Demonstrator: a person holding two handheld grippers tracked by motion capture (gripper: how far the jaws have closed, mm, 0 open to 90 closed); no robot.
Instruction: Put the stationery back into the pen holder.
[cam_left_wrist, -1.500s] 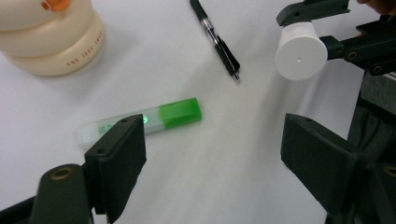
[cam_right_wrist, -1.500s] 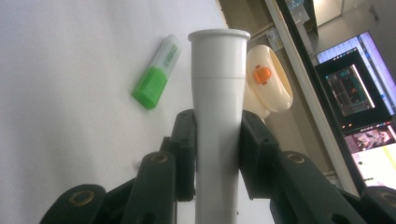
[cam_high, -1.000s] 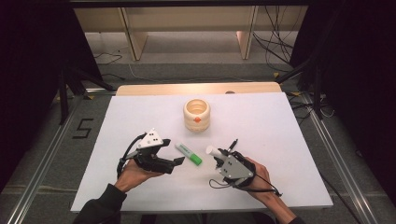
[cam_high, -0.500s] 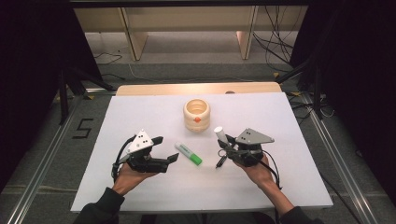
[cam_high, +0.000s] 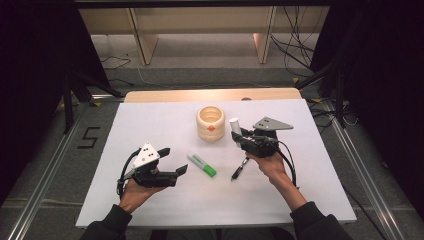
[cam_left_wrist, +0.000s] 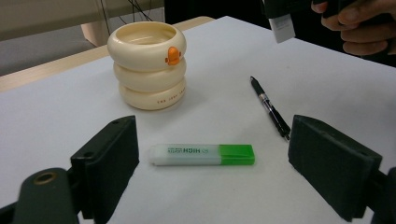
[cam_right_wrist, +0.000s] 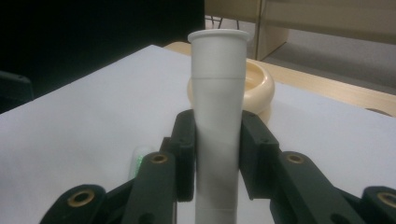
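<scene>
Beside the cream holder (cam_high: 210, 123), right gripper (cam_high: 239, 136) clamped white tube (cam_right_wrist: 218, 116) mid-body; looked light, stiff, smooth, likely slippery; left gripper (cam_high: 172, 161) gaped wide, empty

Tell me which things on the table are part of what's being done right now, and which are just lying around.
In use:
- white tube, clamped in the right claw
- cream ringed holder, just beside it

Lying about:
- green highlighter
- black pen
- left claw, open, holding nothing
</scene>
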